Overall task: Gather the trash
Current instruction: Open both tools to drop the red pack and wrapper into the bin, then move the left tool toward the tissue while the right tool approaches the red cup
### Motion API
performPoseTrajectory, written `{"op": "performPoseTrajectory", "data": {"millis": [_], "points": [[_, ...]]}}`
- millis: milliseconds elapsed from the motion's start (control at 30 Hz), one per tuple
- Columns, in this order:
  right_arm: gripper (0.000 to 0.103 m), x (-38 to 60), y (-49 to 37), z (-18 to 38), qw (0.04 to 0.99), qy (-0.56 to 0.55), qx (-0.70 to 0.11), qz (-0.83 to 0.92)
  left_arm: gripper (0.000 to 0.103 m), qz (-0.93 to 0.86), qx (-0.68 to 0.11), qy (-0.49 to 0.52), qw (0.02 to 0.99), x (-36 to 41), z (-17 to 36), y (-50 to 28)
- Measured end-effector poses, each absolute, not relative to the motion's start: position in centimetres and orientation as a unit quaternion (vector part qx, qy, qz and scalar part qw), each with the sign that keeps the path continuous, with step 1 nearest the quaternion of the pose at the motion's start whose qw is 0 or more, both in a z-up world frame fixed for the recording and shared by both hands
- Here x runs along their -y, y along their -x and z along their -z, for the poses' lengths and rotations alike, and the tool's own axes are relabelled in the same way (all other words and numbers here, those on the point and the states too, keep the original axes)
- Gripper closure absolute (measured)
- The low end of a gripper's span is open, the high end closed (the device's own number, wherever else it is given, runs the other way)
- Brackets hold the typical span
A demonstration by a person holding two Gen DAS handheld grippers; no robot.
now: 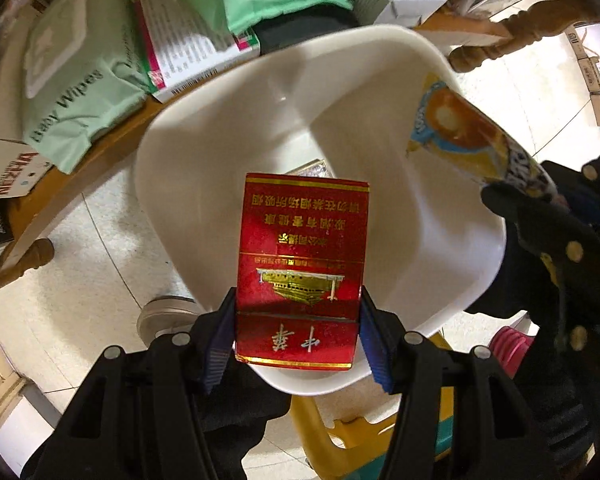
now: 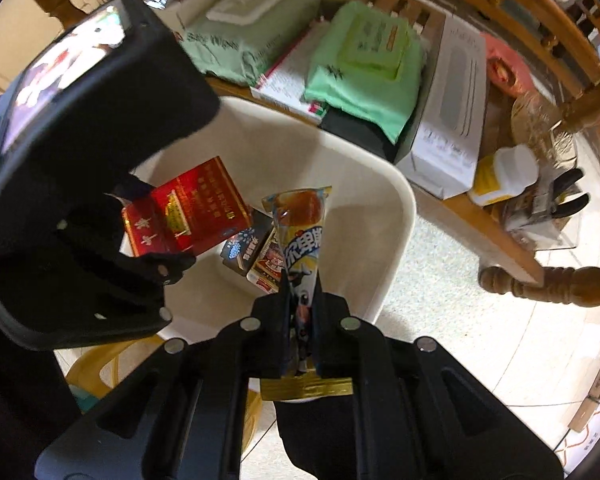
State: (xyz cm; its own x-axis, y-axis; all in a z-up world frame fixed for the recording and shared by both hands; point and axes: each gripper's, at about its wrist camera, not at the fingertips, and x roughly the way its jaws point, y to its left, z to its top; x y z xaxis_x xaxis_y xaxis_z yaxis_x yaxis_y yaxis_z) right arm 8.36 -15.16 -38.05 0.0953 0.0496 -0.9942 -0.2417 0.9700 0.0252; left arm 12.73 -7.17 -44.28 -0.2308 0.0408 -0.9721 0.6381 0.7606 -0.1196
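The left tool (image 1: pixel 298 334) pinches a red cigarette pack (image 1: pixel 300 264) between its blue pads, holding it above the open white bin (image 1: pixel 204 128). The right tool (image 2: pixel 302 322) is pressed together on a cone-shaped ice cream wrapper (image 2: pixel 300 232), also held over the bin. Two small boxes (image 2: pixel 256 256) lie inside. Packs of wipes (image 2: pixel 240 40) crowd the wooden bench (image 2: pixel 480 224) behind.
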Motion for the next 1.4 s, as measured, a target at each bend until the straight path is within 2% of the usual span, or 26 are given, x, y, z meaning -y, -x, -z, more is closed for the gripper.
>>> {"op": "performPoseTrajectory", "data": {"millis": [433, 500, 533, 767, 1100, 1267, 1333, 1400], "points": [[0.094, 16.2, -9.2, 42.0, 0.707, 0.051, -0.697, -0.107, 0.047, 0.263, -0.767, -0.227, 0.54, 7.6, 47.5, -12.8], [0.08, 15.8, -9.0, 42.0, 0.708, 0.065, -0.695, -0.11, 0.044, 0.255, -0.773, -0.227, 0.535, 7.5, 47.9, -12.8], [0.063, 15.6, -8.9, 41.9, 0.711, 0.073, -0.691, -0.11, 0.038, 0.254, -0.775, -0.23, 0.53, 7.6, 48.1, -12.9], [0.061, 15.9, -9.0, 42.1, 0.71, 0.071, -0.693, -0.101, 0.027, 0.248, -0.768, -0.249, 0.535, 7.6, 48.0, -13.0], [0.053, 15.8, -8.1, 41.0, 0.716, 0.078, -0.687, -0.095, 0.027, 0.244, -0.758, -0.266, 0.544, 7.7, 46.9, -12.2], [0.032, 16.5, -6.8, 36.3, 0.746, 0.063, -0.654, -0.107, 0.026, 0.251, -0.744, -0.257, 0.563, 7.3, 43.6, -11.0], [0.025, 16.5, -5.7, 33.5, 0.761, 0.064, -0.636, -0.115, 0.02, 0.268, -0.735, -0.235, 0.577, 6.7, 40.9, -10.5], [0.019, 16.5, -4.1, 30.0, 0.776, 0.077, -0.614, -0.123, 0.018, 0.276, -0.717, -0.216, 0.602, 5.4, 36.9, -9.7]]}}
